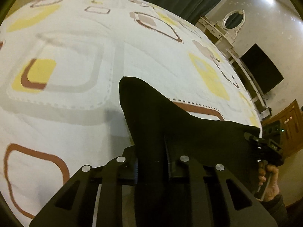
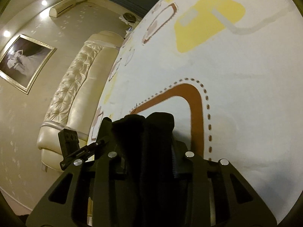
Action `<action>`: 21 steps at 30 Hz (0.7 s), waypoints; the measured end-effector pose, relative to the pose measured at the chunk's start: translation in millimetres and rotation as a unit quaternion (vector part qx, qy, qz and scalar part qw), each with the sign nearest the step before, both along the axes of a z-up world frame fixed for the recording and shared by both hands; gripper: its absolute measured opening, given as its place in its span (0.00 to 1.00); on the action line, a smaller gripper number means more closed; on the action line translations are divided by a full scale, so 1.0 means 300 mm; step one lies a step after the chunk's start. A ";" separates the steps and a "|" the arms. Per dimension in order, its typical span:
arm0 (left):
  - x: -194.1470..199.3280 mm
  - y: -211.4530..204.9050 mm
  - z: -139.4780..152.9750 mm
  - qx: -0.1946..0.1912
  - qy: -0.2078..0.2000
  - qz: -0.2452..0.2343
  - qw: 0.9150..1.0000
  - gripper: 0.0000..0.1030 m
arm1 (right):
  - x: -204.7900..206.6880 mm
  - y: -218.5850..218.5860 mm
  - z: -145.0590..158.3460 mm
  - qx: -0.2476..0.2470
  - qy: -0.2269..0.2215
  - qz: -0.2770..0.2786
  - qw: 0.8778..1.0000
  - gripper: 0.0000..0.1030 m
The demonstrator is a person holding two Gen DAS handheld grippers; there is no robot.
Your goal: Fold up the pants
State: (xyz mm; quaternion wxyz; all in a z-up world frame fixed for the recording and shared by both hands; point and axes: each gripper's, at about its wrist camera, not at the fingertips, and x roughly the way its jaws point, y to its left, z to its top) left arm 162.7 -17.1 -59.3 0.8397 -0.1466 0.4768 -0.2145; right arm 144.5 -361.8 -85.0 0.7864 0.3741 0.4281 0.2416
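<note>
- A bed (image 1: 75,37) fills most of both views, covered in a white bedspread (image 2: 246,94) printed with rounded squares in yellow, brown and grey.
- A cream tufted headboard (image 2: 75,87) runs along the left side of the bed in the right wrist view, against a beige wall.
- A framed black-and-white picture (image 2: 22,62) hangs on that wall, far left.
- In the left wrist view, a dark flat screen (image 1: 263,70) leans on the wall to the right, with a white dresser and its oval mirror (image 1: 233,19) farther back.
- The black pants (image 1: 161,121) hang between the two claws, raised above the bedspread; one pointed end reaches toward the middle of the bed, and the cloth stretches right to the other claw.
- The left claw (image 1: 151,162) is pinching the pants, with black fabric bunched between its ribbed fingers.
- The right claw (image 2: 149,151) is likewise clamped on a gathered bunch of the pants, which mounds up over its fingers; the dark cloth hides the fingertips, so the exact grip point is hard to make out.
- The person's right hand (image 1: 269,179) shows at the near right of the left wrist view, wrapped around the handle of its claw.
</note>
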 end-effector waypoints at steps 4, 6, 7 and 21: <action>0.054 0.006 0.058 0.020 -0.022 0.014 0.999 0.20 | 0.057 0.019 0.031 0.003 -0.013 0.002 1.000 0.30; 0.095 0.008 0.081 0.028 -0.030 0.016 0.999 0.20 | 0.105 0.024 0.041 0.005 -0.019 -0.001 1.000 0.30; 0.123 0.004 0.093 0.037 -0.035 0.016 0.999 0.20 | 0.123 0.026 0.043 0.007 -0.020 -0.003 1.000 0.30; 0.397 -0.009 0.015 0.101 -0.012 0.047 0.994 0.21 | 0.398 0.045 -0.043 -0.002 0.019 -0.024 1.000 0.30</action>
